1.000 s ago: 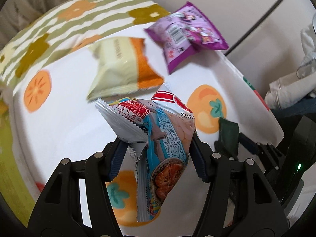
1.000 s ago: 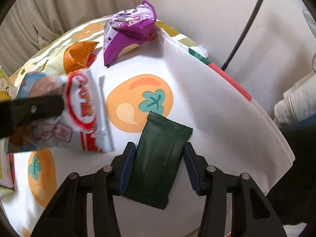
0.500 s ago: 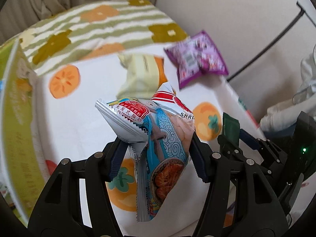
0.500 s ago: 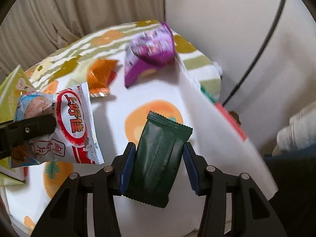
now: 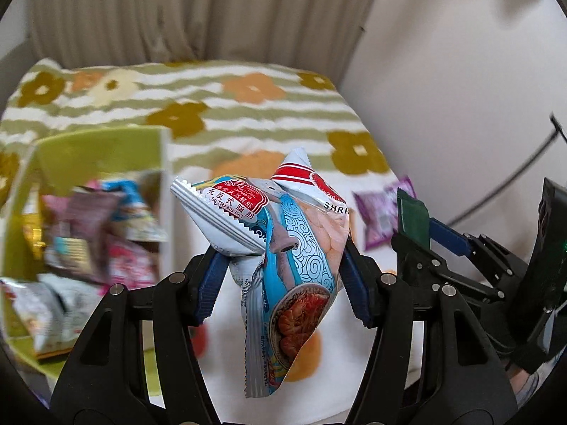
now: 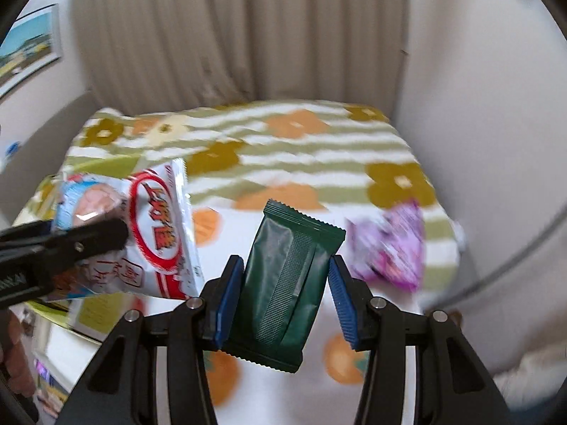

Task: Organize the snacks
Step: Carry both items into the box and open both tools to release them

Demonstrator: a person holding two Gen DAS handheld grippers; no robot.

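My left gripper (image 5: 280, 279) is shut on a blue, white and red shrimp chip bag (image 5: 283, 255), held in the air above the table; the bag also shows in the right wrist view (image 6: 149, 233). My right gripper (image 6: 280, 297) is shut on a dark green packet (image 6: 287, 287), also lifted; in the left wrist view it (image 5: 411, 217) shows at the right. A green box (image 5: 99, 148) with several snack packs inside stands at the left. A purple snack bag (image 6: 389, 251) lies on the table at the right.
The table carries a cloth with orange fruit prints (image 5: 212, 354) over a green striped flower cloth (image 5: 248, 106). Curtains (image 6: 230, 35) and a white wall (image 5: 460, 71) stand behind. A black cable (image 6: 514, 248) runs along the right wall.
Both grippers have lifted and tilted up with their packets. The view has swung left, bringing the green box and curtains into sight; the orange and cream bag is out of sight.
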